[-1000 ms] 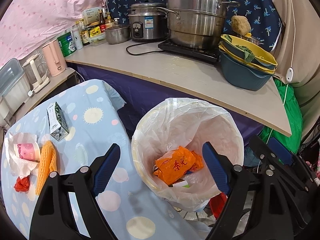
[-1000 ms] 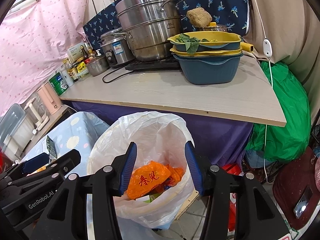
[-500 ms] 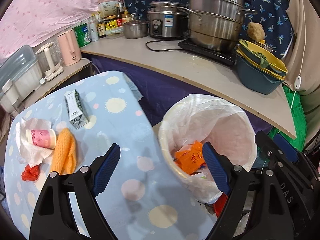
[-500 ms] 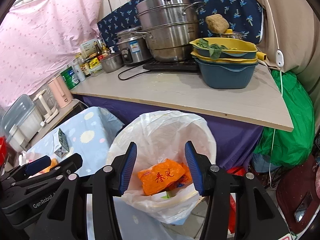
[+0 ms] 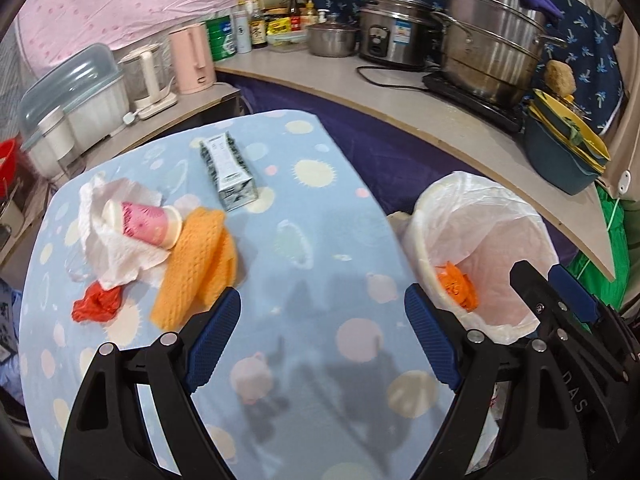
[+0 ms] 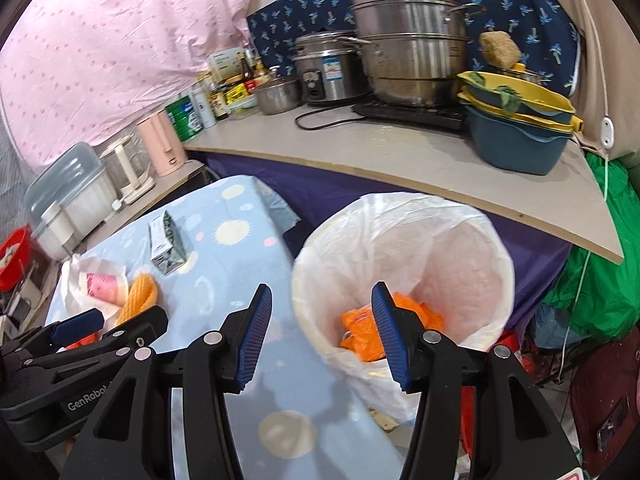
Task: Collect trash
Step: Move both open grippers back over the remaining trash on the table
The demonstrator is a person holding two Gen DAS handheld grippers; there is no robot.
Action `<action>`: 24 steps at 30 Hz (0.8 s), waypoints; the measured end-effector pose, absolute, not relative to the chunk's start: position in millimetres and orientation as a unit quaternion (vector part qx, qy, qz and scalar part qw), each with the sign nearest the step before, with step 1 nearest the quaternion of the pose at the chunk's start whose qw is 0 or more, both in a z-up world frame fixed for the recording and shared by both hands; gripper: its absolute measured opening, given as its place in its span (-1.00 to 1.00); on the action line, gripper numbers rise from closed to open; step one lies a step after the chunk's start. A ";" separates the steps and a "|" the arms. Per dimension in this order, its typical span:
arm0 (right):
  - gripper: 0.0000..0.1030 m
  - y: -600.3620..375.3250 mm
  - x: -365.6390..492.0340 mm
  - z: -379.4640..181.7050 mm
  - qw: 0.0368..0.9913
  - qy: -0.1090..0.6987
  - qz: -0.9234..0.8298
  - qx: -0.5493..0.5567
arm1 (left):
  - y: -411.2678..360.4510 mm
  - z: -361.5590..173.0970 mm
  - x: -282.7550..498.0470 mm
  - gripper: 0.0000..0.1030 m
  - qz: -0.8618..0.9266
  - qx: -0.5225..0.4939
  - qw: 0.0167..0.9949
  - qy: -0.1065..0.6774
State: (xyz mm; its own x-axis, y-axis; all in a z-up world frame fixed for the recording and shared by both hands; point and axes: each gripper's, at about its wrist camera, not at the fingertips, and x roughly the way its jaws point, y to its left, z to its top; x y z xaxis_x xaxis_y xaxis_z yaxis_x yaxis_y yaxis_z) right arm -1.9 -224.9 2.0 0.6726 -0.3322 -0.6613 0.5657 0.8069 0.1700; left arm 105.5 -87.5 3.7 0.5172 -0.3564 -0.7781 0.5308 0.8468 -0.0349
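Left gripper (image 5: 322, 334) spread wide, empty, above the blue tablecloth (image 5: 320, 264). Right gripper (image 6: 320, 332) open narrower, empty, straddling the rim of the lined bin (image 6: 404, 264); orange wrapper (image 6: 362, 334) inside. Farther out on the table: orange cloth (image 5: 196, 262), red scrap (image 5: 96, 302), pink cup (image 5: 142, 224) on tissue (image 5: 116, 240), carton (image 5: 228, 170) beyond them.

The light blue surface with pale round spots (image 5: 304, 264) has trash lying on it. A small grey and white carton (image 5: 229, 171) lies on its side near the far edge. Closer in, a pink paper cup (image 5: 141, 225) rests on crumpled white tissue (image 5: 116, 256), touching a folded orange knitted cloth (image 5: 196, 265), with a red plastic scrap (image 5: 96, 303) just beside them.
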 end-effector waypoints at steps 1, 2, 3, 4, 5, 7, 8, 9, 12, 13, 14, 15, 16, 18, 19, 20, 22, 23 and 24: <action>-0.01 -219.6 1.7 0.8 0.896 0.321 -0.247 0.181 | -81.5 1.8 108.5 0.55 -0.250 0.102 0.865 0.422; -0.01 -213.8 5.6 -0.9 0.897 0.324 -0.242 0.178 | -76.0 -0.1 110.6 0.55 -0.245 0.100 0.866 0.424; -0.01 -208.6 9.6 -2.6 0.898 0.328 -0.235 0.176 | -69.2 -2.4 113.6 0.55 -0.240 0.097 0.866 0.428; -0.01 -203.9 13.2 -4.3 0.898 0.331 -0.229 0.175 | -62.7 -4.4 116.8 0.55 -0.235 0.094 0.866 0.432; -0.01 -198.7 16.4 -5.7 0.899 0.334 -0.225 0.171 | -56.1 -6.7 119.7 0.55 -0.230 0.091 0.866 0.435; -0.01 -189.0 23.0 -9.4 0.900 0.342 -0.215 0.164 | -43.6 -12.0 124.9 0.57 -0.217 0.087 0.866 0.441; -0.01 -183.9 26.8 -11.6 0.900 0.346 -0.209 0.162 | -36.0 -15.6 128.2 0.57 -0.211 0.083 0.866 0.446; 0.00 -179.5 30.5 -13.7 0.901 0.349 -0.205 0.160 | -28.4 -19.0 131.3 0.58 -0.204 0.079 0.866 0.450; 0.05 -168.3 40.5 -19.1 0.901 0.358 -0.192 0.154 | -4.2 -28.7 141.9 0.63 -0.180 0.069 0.867 0.460; 0.05 -164.4 43.6 -21.2 0.901 0.361 -0.189 0.152 | 3.2 -31.9 144.8 0.65 -0.172 0.065 0.867 0.463; 0.05 -160.2 47.6 -23.3 0.900 0.364 -0.185 0.150 | 12.0 -35.6 149.0 0.65 -0.163 0.061 0.867 0.466; 0.06 -156.2 51.8 -25.4 0.900 0.367 -0.181 0.147 | 20.8 -39.3 153.5 0.65 -0.153 0.058 0.867 0.470; 0.06 -153.0 55.3 -27.1 0.900 0.370 -0.178 0.146 | 30.1 -42.7 157.7 0.66 -0.143 0.053 0.867 0.474; 0.07 -146.9 63.6 -31.6 0.899 0.376 -0.170 0.143 | 46.6 -48.2 166.1 0.67 -0.125 0.044 0.868 0.479; 0.08 -144.4 67.2 -33.5 0.899 0.379 -0.167 0.143 | 55.2 -50.2 170.9 0.68 -0.116 0.039 0.868 0.481; 0.08 -141.2 71.7 -35.7 0.899 0.382 -0.163 0.141 | 62.6 -51.4 175.4 0.68 -0.110 0.034 0.868 0.483; 0.08 -135.8 80.2 -39.3 0.898 0.388 -0.155 0.139 | 78.6 -54.4 183.8 0.70 -0.095 0.023 0.868 0.486; 0.09 -132.3 85.3 -41.2 0.898 0.390 -0.151 0.138 | 84.5 -55.4 186.9 0.70 -0.090 0.020 0.869 0.486; 0.10 -128.7 90.8 -43.1 0.898 0.393 -0.146 0.137 | 90.4 -56.3 190.5 0.71 -0.084 0.016 0.869 0.486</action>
State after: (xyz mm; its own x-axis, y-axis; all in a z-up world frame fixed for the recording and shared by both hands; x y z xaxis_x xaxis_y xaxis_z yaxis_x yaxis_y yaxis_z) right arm 90.8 -128.7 -43.1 0.6486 -0.1539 -0.7454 0.3691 0.9201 0.1311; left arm 190.5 90.4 -56.3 0.5125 -0.1310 -0.8486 0.1628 0.9852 -0.0537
